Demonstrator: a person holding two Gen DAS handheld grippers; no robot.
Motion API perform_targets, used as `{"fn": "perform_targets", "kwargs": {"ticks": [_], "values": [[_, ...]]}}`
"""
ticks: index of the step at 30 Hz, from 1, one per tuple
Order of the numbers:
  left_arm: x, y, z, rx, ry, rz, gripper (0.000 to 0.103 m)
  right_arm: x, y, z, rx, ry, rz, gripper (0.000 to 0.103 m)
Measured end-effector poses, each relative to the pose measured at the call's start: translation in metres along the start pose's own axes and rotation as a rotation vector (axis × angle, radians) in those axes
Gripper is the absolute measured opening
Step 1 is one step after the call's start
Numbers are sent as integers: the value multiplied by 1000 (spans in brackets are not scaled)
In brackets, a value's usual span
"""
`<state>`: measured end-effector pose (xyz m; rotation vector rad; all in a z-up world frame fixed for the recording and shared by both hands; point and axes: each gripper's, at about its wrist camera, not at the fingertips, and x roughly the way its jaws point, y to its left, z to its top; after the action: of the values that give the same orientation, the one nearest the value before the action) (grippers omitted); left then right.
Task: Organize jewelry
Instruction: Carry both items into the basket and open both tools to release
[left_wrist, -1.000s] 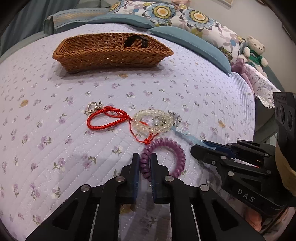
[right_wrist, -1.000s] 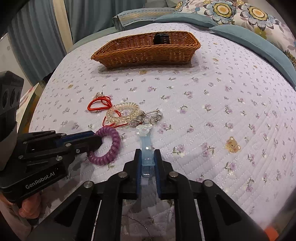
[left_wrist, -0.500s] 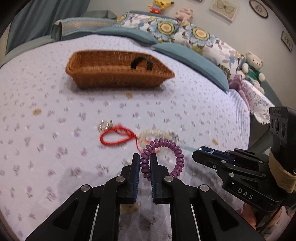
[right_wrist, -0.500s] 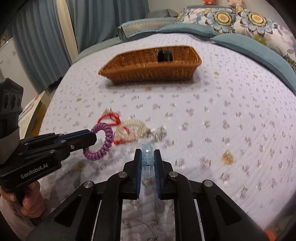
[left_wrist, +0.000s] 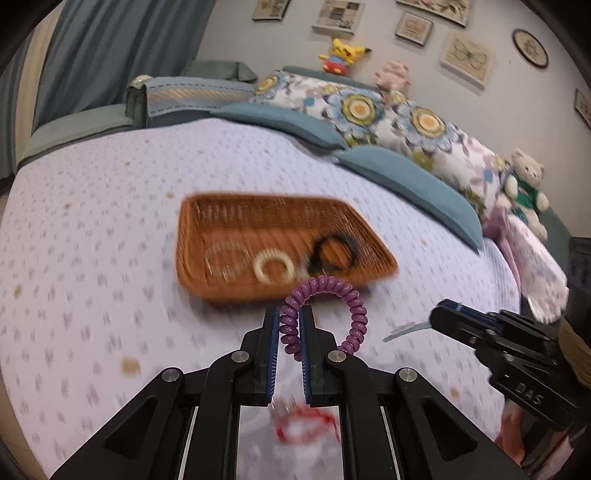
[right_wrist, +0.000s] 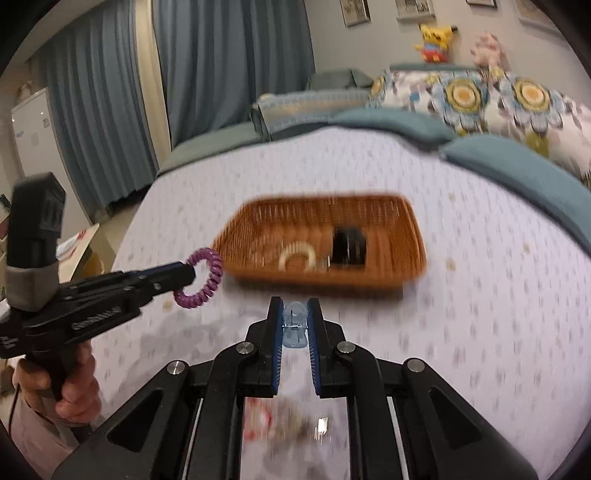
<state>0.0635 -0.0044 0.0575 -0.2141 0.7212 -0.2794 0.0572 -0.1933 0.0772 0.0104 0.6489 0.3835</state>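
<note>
Since 1 second earlier both grippers had risen off the bed (left_wrist: 92, 221), the left gripper (left_wrist: 290, 332) pinching the purple coil bracelet (left_wrist: 332, 291) and the right gripper (right_wrist: 295, 328) the blue clip (right_wrist: 294, 326), likely needing release over the basket (right_wrist: 413, 236).

Lilac quilted bedspread (left_wrist: 92, 221) with small floral print covers the bed. Teal pillows (left_wrist: 406, 181) along the far edge, big floral-print pillows (left_wrist: 388, 114) behind them. White teddy bear in green top (left_wrist: 524, 184) at the right side. Pikachu plush (right_wrist: 434, 37) on the headboard ledge, framed pictures (left_wrist: 467, 55) on the wall, blue curtains (right_wrist: 221, 55) at left.
</note>
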Motion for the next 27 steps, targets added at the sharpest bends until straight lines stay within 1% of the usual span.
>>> {"fn": "perform_targets", "kwargs": {"ticks": [2, 5, 9, 11, 14, 17, 21, 27], "values": [[17, 10, 21, -18, -6, 7, 10, 16, -2, 21, 6, -12, 13, 15], [44, 24, 43, -35, 0, 28, 10, 46, -8, 50, 24, -4, 24, 15], [82, 39, 59, -53, 24, 46, 10, 89, -19, 71, 62, 33, 32, 15], [99, 44, 62, -56, 39, 52, 10, 116, -26, 77, 86, 69, 29, 15], [121, 48, 65, -47, 69, 64, 10, 146, -35, 81, 114, 110, 23, 15], [139, 50, 61, -35, 97, 65, 10, 165, -40, 82, 128, 132, 12, 15], [153, 49, 57, -20, 123, 80, 10, 184, -38, 84, 118, 157, -10, 15], [157, 45, 55, -1, 136, 86, 10, 195, -41, 79, 118, 191, -20, 15]]}}
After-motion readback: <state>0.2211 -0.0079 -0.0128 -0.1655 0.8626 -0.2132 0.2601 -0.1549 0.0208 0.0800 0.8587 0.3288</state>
